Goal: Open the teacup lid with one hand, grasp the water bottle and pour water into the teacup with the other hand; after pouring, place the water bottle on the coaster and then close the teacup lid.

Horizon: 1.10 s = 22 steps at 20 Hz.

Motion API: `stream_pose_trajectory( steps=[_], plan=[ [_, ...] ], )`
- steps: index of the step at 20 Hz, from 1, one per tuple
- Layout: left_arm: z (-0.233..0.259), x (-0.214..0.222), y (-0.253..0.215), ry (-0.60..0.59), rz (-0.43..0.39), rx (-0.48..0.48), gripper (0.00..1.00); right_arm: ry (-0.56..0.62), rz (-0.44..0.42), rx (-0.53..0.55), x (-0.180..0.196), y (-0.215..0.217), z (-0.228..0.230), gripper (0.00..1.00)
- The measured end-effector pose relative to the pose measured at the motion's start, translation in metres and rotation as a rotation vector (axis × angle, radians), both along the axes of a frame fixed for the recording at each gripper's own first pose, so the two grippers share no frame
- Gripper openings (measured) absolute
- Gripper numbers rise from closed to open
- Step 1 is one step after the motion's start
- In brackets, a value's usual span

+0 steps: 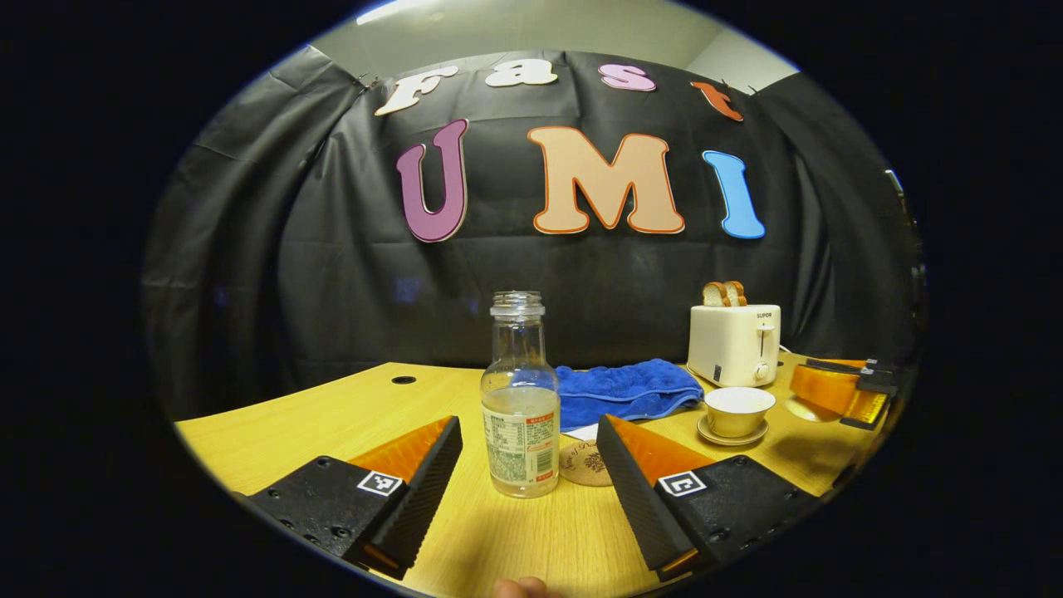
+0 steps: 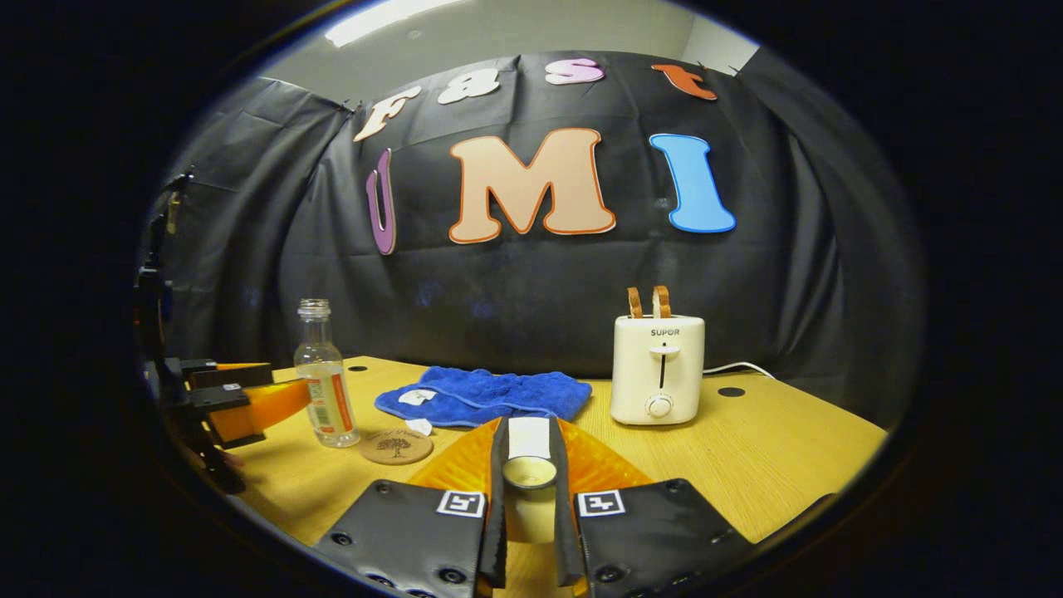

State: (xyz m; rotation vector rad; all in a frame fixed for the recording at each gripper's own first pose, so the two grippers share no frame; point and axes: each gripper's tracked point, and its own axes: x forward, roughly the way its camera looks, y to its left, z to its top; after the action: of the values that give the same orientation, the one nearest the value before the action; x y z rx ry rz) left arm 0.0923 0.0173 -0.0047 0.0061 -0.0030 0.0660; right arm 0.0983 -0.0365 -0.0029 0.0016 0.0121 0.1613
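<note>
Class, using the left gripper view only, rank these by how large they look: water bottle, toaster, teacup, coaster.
1. water bottle, though it stands nearest the camera
2. toaster, farther back, so true size against the bottle is unsure
3. teacup
4. coaster, partly hidden behind the bottle and a finger

Water bottle (image 1: 520, 399) stands beside coaster (image 1: 584, 463); towel (image 1: 624, 390) behind, toaster (image 1: 734, 342) right.
</note>
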Motion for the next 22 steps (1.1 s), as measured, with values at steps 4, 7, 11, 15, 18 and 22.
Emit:
stream_pose_trajectory(
  steps=[4, 7, 11, 15, 18, 22],
  plan=[
    [0.001, 0.016, 0.005, -0.002, 0.004, 0.001, 0.95, -0.001, 0.004, 0.001, -0.015, -0.008, 0.002, 0.26],
    [0.000, 0.030, 0.008, -0.003, 0.007, 0.001, 0.95, 0.000, 0.006, 0.000, -0.022, -0.011, 0.003, 0.26],
    [-0.001, 0.047, 0.008, -0.002, -0.008, 0.006, 0.95, 0.000, 0.009, 0.001, -0.026, -0.011, 0.003, 0.26],
    [0.000, 0.065, 0.015, -0.005, 0.004, 0.003, 0.95, 0.001, 0.009, 0.001, -0.028, -0.011, 0.004, 0.27],
    [-0.001, 0.078, 0.015, -0.002, -0.010, 0.002, 0.95, 0.001, 0.002, -0.001, -0.029, -0.013, 0.004, 0.26],
    [-0.002, 0.084, 0.009, -0.002, -0.047, 0.001, 0.95, 0.002, 0.010, 0.001, -0.033, -0.011, 0.004, 0.27]
  ],
)
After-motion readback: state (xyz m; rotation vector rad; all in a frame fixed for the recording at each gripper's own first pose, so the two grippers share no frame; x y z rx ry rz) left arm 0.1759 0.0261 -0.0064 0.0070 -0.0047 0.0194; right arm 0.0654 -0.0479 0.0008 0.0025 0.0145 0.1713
